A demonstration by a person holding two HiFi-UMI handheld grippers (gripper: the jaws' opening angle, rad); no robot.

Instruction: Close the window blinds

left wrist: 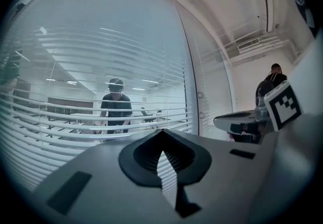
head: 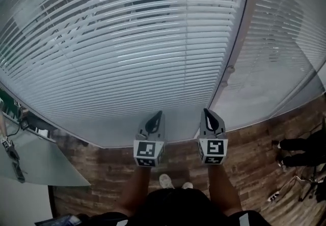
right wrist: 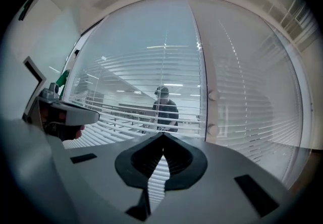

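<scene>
White window blinds (head: pixel 127 52) straight ahead, filling the big pane, slats tilted open enough to show a figure through them. Looks like the approach step, nothing touched yet. Left gripper (head: pixel 155 118) and right gripper (head: pixel 210 117) side by side just short of the glass, both pinched shut on nothing. Next up, probably opening one and grabbing a knob (head: pixel 231 68) on the frame post (head: pixel 240 36) off to the right. No cord or wand in sight, and no telling about those knobs actually driving the slats.

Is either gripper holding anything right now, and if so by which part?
Nothing is held: the left gripper and right gripper are both shut and empty, facing the blinds.
</scene>
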